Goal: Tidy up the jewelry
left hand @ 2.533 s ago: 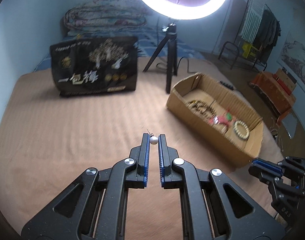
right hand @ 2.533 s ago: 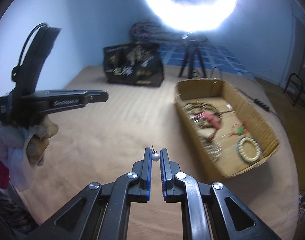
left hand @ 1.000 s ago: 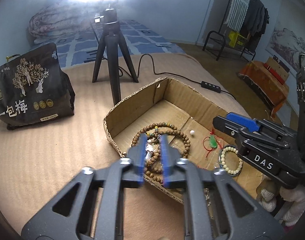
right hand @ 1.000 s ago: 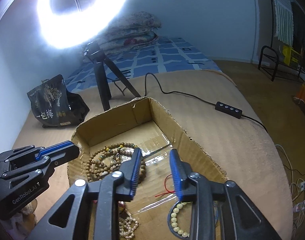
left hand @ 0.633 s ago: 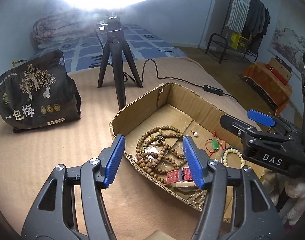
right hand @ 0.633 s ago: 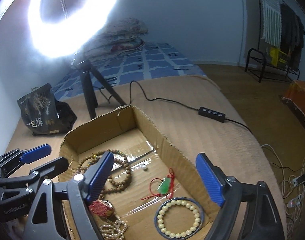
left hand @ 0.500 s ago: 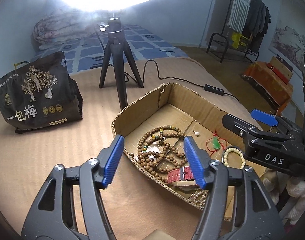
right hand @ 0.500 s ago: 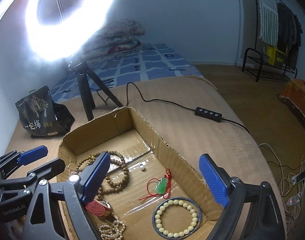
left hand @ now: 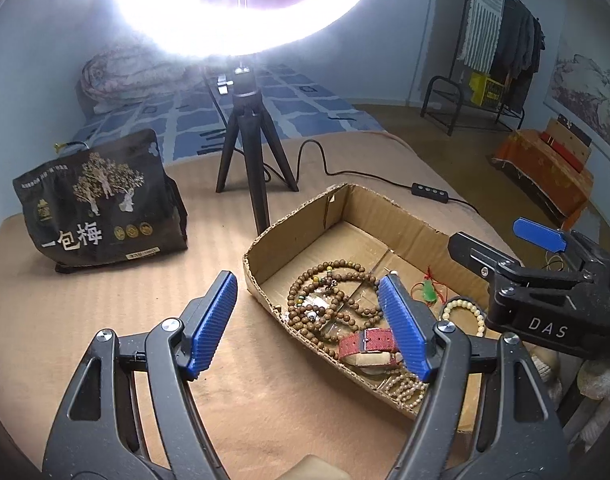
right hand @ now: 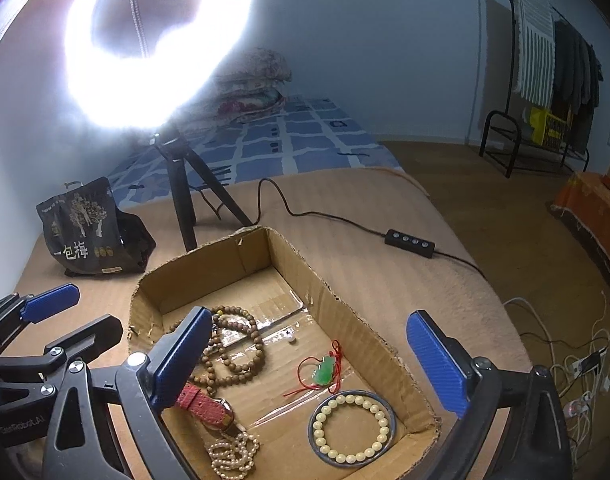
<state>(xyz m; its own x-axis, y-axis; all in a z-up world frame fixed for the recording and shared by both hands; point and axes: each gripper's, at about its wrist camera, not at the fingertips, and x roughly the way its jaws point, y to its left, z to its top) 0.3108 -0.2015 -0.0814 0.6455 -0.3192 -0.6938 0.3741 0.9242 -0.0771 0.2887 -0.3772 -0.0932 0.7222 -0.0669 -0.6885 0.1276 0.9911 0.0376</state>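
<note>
- Right wrist view, nearest first: the right claw (right hand: 305,356) is spread wide and empty, hanging over the cardboard box (right hand: 345,304), which sits on the tan bed cover (right hand: 385,216).
- Left claw (left hand: 309,324) is likewise wide and empty, straddling the box's near wall.
- Jewelry lies in the box: a pale bead bracelet (right hand: 351,428) inside a dark ring near the front, a red strap (right hand: 203,402), a cream bead string (right hand: 233,456), a green pendant on red cord (right hand: 325,372), brown bead strands (right hand: 233,344) and a tiny pearl (right hand: 291,340) mid-floor.
- Judged risk: the pieces lie close or overlapping, so a grab at the brown strands could drag the strap or cord along; the pearl could roll or slip from the pads.
- Both claws crowd one box, so they might knock each other or tip its wall.
- Further back stand a black printed bag (left hand: 97,208), a tripod (left hand: 249,152) and a cable with an inline switch (right hand: 409,243).
- Hard to see: the ring light (right hand: 153,40) blows out the top, the left finger hides part of the strap, and the box's near corner is cut off.
</note>
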